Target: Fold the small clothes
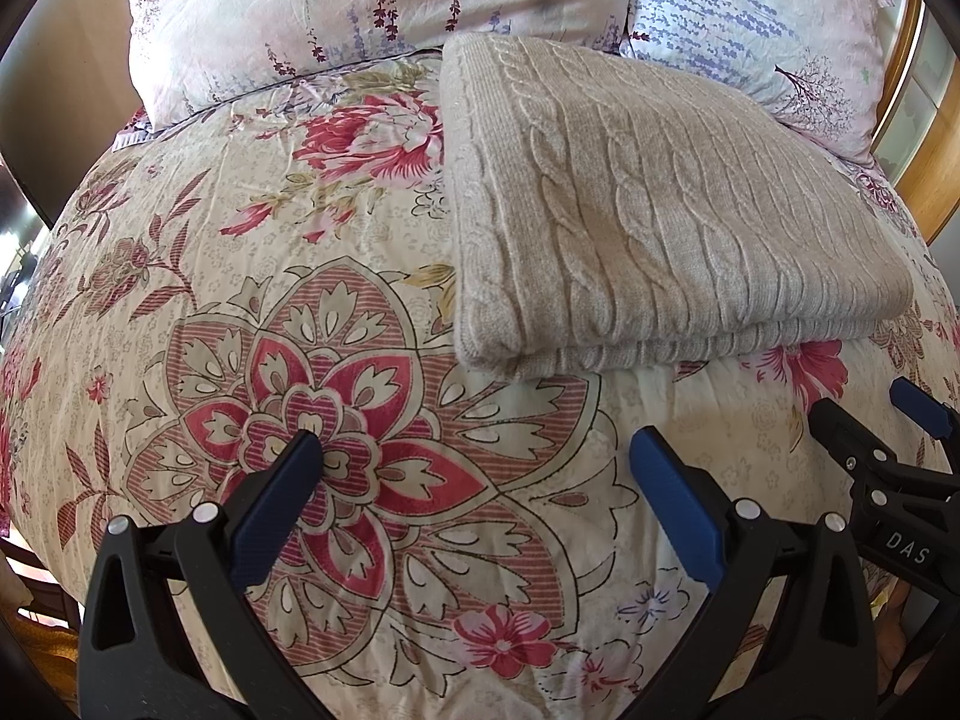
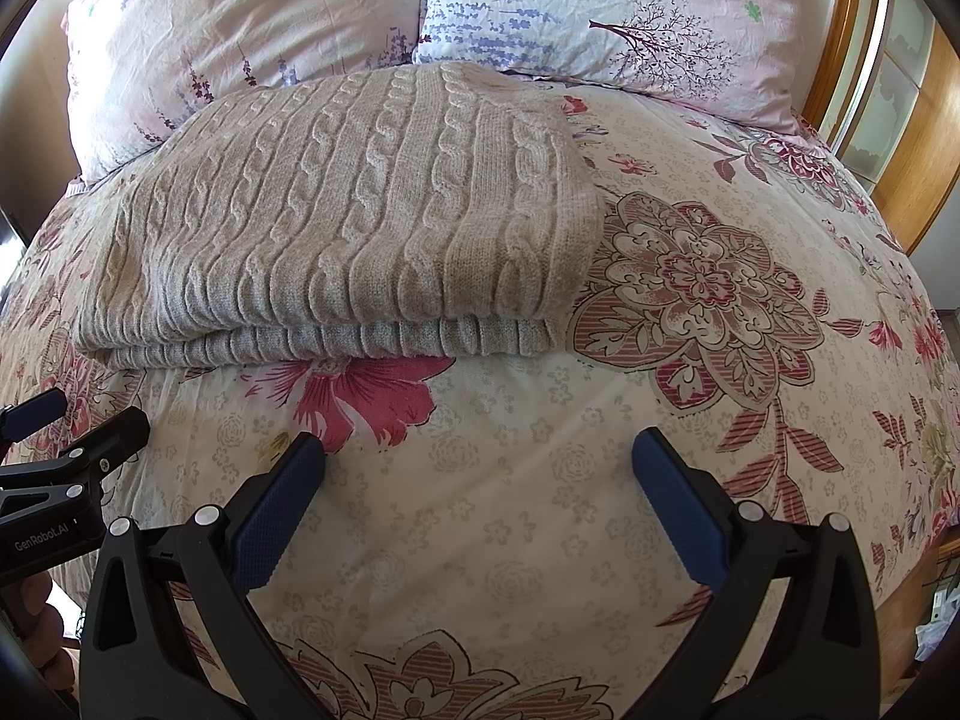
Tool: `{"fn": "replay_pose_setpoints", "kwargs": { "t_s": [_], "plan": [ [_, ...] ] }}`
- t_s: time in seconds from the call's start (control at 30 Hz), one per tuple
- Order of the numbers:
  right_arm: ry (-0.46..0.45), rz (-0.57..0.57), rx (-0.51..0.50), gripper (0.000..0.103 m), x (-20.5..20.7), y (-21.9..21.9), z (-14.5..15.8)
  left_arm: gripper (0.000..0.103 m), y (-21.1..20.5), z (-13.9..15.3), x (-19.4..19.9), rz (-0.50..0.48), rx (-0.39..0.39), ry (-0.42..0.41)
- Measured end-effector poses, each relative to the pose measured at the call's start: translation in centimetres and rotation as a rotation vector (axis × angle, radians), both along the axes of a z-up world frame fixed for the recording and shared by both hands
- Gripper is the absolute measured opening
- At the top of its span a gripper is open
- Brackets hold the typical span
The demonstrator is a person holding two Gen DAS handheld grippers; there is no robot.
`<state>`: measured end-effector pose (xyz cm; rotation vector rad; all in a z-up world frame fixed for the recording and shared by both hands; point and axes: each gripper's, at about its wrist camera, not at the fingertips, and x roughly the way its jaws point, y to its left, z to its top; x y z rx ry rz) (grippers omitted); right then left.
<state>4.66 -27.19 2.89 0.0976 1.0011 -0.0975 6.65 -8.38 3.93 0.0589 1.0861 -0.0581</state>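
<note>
Lying folded on floral duvet [image 1: 252,228], grey cable-knit sweater [image 1: 660,204], 2 pillows [image 2: 240,30] behind, left tool [image 1: 474,462] and right tool [image 2: 480,462] both spread, empty

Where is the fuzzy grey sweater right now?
The folded sweater lies on the flowery bedspread, just in front of the two pillows. In the left wrist view it sits right of centre, beyond both open grippers.

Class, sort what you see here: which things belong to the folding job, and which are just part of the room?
Belongs to the job:
- folded knit sweater
- left gripper, open
- right gripper, open

Just lying about:
- floral duvet
- two pillows
- wooden headboard
</note>
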Motion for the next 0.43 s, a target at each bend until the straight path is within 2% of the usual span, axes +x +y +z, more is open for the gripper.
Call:
{"fn": "replay_pose_setpoints", "kwargs": {
  "t_s": [0.43],
  "plan": [
    [0.001,0.003,0.000,0.102,0.01,-0.05,0.00,0.101,0.00,-0.04,0.11,-0.003,0.000,0.002]
  ]
}}
